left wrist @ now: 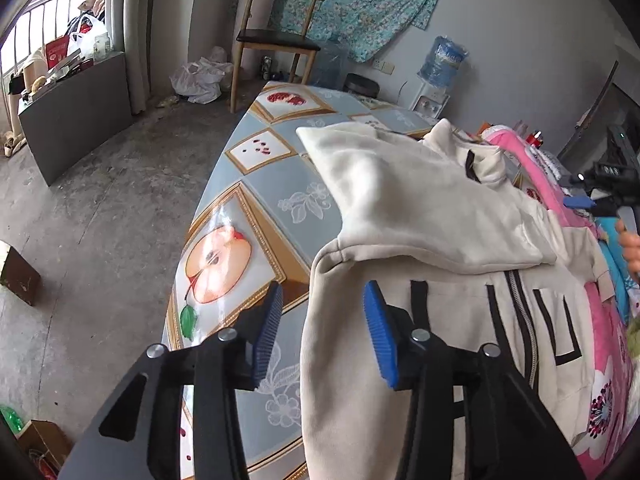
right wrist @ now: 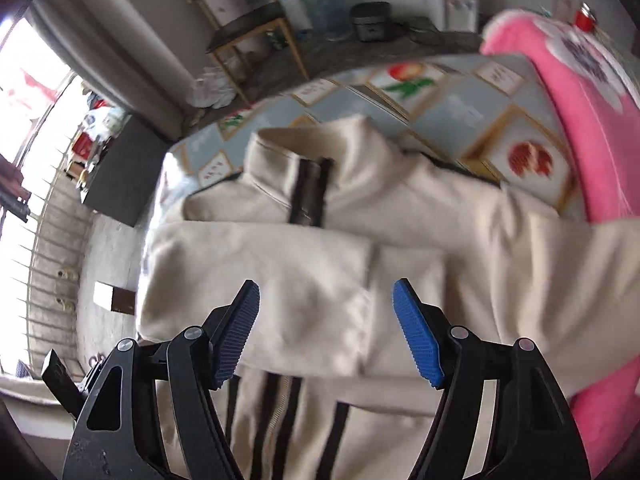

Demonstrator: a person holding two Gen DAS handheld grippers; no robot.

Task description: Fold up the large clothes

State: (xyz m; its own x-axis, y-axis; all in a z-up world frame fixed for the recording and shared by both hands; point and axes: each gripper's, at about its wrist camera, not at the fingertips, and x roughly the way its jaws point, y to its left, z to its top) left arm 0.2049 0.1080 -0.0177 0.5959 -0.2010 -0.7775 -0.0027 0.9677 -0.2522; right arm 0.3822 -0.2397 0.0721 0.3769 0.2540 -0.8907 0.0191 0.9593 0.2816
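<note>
Both the left gripper (left wrist: 320, 332) and right gripper (right wrist: 326, 332) hover, jaws apart, over the jacket (left wrist: 432, 208) lying along the counter's (left wrist: 256, 200) left edge; soft, thick fleece, likely best pinched at its hem.

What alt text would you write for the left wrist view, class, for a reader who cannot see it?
An open left gripper hovers at the near edge of a cream zip-up jacket, one sleeve folded across its front, on a table with a fruit-print cloth. A wooden chair and water dispenser stand behind.
</note>
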